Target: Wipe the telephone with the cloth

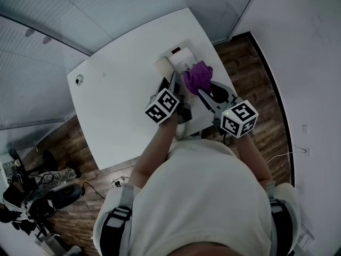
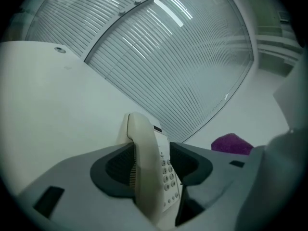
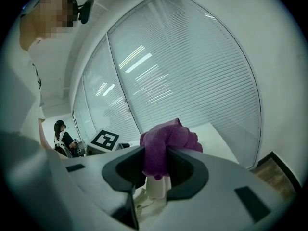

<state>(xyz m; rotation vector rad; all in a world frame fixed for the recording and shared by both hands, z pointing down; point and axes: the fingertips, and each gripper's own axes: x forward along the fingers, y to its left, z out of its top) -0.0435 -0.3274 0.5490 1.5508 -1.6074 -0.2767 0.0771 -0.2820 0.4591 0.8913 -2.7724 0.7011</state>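
Cloth (image 3: 166,146) purple, fuzzy, bunched; telephone (image 2: 149,167) cream plastic, rounded handset.

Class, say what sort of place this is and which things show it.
Probably an office or meeting room: a white table, a desk telephone, long slatted blinds and a wood floor.
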